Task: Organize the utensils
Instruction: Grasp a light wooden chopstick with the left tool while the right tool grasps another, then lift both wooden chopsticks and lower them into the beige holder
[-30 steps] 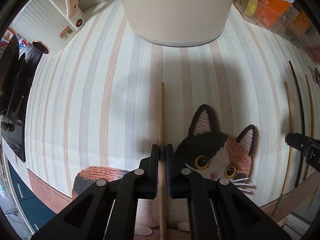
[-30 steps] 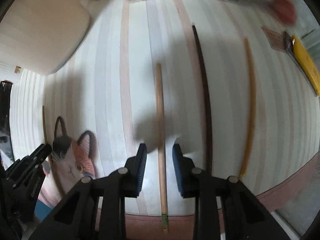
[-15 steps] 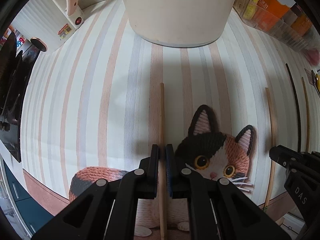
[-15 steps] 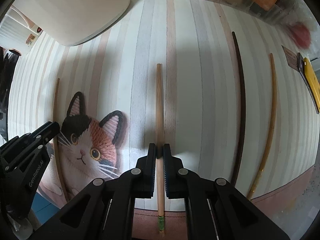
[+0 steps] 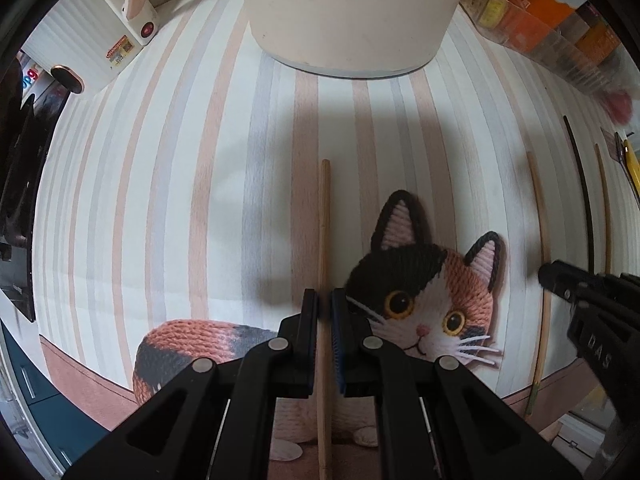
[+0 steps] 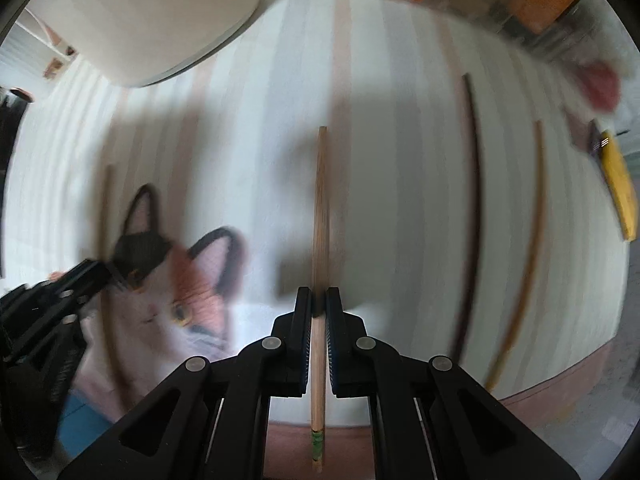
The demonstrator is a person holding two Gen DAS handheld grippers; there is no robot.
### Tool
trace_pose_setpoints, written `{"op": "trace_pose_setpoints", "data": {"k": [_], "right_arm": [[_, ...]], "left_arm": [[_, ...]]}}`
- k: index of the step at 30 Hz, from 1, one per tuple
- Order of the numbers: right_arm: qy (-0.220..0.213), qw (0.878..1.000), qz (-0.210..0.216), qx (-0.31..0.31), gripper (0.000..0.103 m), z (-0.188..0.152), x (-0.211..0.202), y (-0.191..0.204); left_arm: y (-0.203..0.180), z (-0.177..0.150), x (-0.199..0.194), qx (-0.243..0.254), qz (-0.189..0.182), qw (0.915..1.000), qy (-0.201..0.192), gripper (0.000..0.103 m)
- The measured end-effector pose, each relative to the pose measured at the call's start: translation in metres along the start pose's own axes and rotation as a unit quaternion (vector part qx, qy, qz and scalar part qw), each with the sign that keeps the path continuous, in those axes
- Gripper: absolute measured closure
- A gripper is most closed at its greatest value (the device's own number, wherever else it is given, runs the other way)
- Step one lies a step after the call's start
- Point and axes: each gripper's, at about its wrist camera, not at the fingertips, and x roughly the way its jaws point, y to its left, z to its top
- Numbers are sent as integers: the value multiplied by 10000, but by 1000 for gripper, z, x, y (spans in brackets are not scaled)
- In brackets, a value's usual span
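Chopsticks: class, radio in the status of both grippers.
Left gripper shut on plain chopstick. Right gripper shut on green-banded chopstick. Dark chopstick and tan chopstick loose on tablecloth. Nothing blocking.

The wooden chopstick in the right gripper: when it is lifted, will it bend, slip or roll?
The wooden chopstick looks straight and rigid, so it probably will not bend. The right gripper pinches it between narrow pads near its green-marked end, so the long free end may pivot. It looks round and thin, so it could roll on the striped mat if released.
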Motion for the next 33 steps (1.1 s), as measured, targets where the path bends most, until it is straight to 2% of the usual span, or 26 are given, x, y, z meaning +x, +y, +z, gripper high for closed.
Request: {"op": "trace_pose_setpoints", "data": {"k": [8,18,24,33], "right_arm": [[380,9992,-4,-132,95,23,0,-2],[340,9993,-54,-158,94,28,-1,4],[61,9995,254,166,96,14,-2,-15],[-844,9952,437,214,96,1,-51,-27]], "left_arm": [[-6,5,1,161,59,9998,51,98],[-21,16,4,318,116,9993,124,98],[-27,17,-11,499,214,9984,-178,99],[-31,20,-58,509,125,9954,-799,99]]}}
